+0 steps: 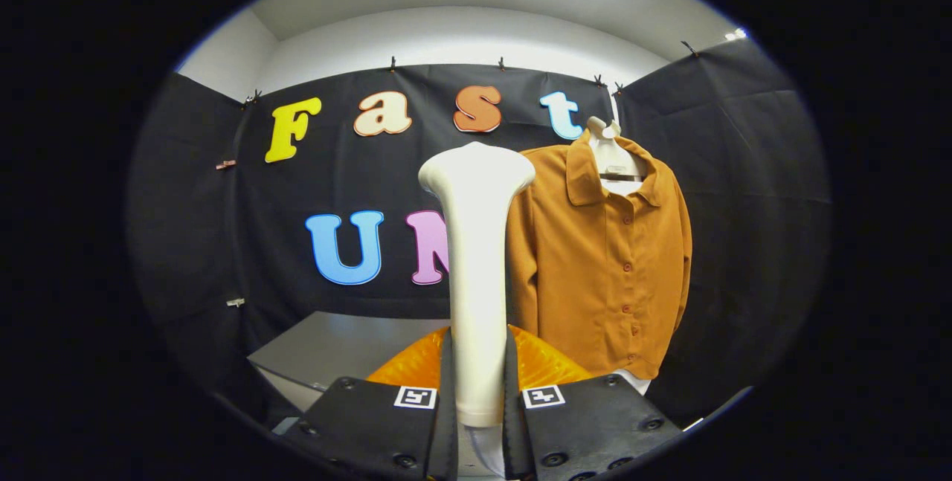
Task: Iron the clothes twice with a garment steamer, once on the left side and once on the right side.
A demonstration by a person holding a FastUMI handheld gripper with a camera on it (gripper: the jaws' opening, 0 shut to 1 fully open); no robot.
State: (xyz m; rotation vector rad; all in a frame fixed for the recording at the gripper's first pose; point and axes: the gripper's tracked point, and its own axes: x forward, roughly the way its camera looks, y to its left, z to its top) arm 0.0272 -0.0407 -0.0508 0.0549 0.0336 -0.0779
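Note:
A white garment steamer (477, 273) stands upright between my fingers, its wide head at the top. My gripper (477, 392) is shut on the steamer's handle, both fingers pressing its sides. Beyond the fingers and a little to the right hangs a brown button-up shirt (604, 258) on a white hanger (610, 150) against the black cloth wall. The steamer's head sits level with the shirt's left shoulder and covers part of its left sleeve. How far the head is from the cloth I cannot tell.
An orange translucent part (547, 366) shows just behind the fingers, around the steamer's base. A grey table top (335, 347) lies to the left below the cloth wall. Black cloth (744, 206) closes the booth on the right of the shirt.

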